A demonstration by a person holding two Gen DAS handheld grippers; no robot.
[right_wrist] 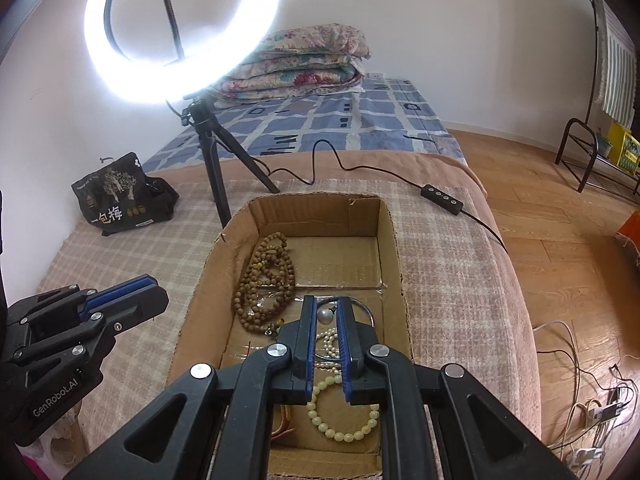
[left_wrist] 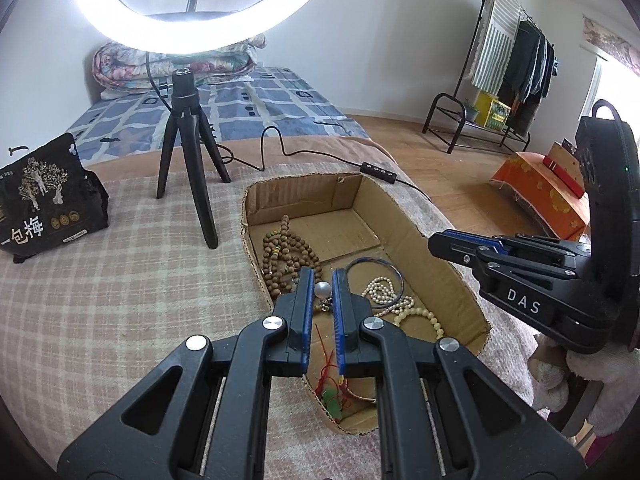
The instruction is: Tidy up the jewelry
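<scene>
An open cardboard box on the bed holds the jewelry: a brown wooden bead necklace, a dark bangle, a white pearl strand, a pale yellow bead bracelet, a silver pearl ball and a red-corded green piece. My left gripper hovers over the box, jaws slightly apart and empty. My right gripper also hovers over the box, jaws slightly apart, empty; it shows in the left wrist view.
A ring light on a black tripod stands behind the box, its cable and switch trailing right. A black snack bag lies left. Folded quilts, clothes rack, orange box.
</scene>
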